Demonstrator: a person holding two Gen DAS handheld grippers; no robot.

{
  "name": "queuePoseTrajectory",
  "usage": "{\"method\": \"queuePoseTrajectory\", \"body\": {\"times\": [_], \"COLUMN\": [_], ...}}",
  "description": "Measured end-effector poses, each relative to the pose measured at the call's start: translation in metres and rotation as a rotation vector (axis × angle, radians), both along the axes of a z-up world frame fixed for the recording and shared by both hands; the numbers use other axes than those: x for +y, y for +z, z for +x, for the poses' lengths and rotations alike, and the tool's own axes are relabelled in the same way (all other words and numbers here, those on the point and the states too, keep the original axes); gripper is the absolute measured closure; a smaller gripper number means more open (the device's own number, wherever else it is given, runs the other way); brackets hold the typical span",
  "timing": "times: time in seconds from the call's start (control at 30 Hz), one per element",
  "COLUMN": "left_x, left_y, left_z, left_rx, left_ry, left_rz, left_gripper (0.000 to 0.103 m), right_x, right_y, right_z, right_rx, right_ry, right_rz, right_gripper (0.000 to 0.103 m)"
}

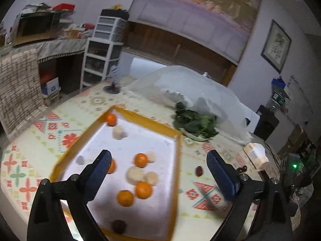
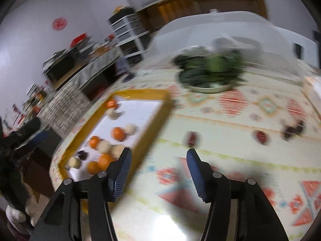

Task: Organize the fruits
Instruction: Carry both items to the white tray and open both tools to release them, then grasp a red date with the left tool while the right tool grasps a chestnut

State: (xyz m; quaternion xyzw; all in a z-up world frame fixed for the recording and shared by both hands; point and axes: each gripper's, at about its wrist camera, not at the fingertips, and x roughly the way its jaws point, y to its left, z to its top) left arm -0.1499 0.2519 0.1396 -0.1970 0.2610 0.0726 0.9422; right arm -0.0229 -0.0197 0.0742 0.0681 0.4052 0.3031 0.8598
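We are holding both tongs, left [image 1: 158, 160] and right [image 2: 158, 160], released and empty; dates [image 2: 192, 138] ahead of the right could be rolling off the surface [image 2: 220, 120] if nudged.

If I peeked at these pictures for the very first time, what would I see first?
Probably the bright oranges sitting among pale round fruits on the white tray with the yellow rim, in the middle of the patterned table. Behind the tray sits a plate of dark leafy greens, with a see-through dome cover behind it. A few small red fruits lie loose on the tablecloth.
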Motion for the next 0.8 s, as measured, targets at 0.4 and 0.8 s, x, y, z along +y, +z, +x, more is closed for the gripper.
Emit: {"method": "queuePoseTrajectory", "body": {"times": [0.4,0.8], "left_x": [-0.128,-0.193], "left_y": [-0.033,-0.072], "left_z": [0.065,0.119], "left_rx": [0.159,0.285], "left_ry": [-0.302,-0.425], "left_rz": [0.001,0.105], "left_gripper": [0.008,0.06], "right_x": [-0.173,-0.171], "right_y": [-0.018,-0.043], "right_z": [0.04,0.122], "right_rx": [0.042,0.097], "right_ry": [-0.349,-0.404], "right_rz": [-0.032,-0.03], "right_gripper": [0.042,0.046]}}
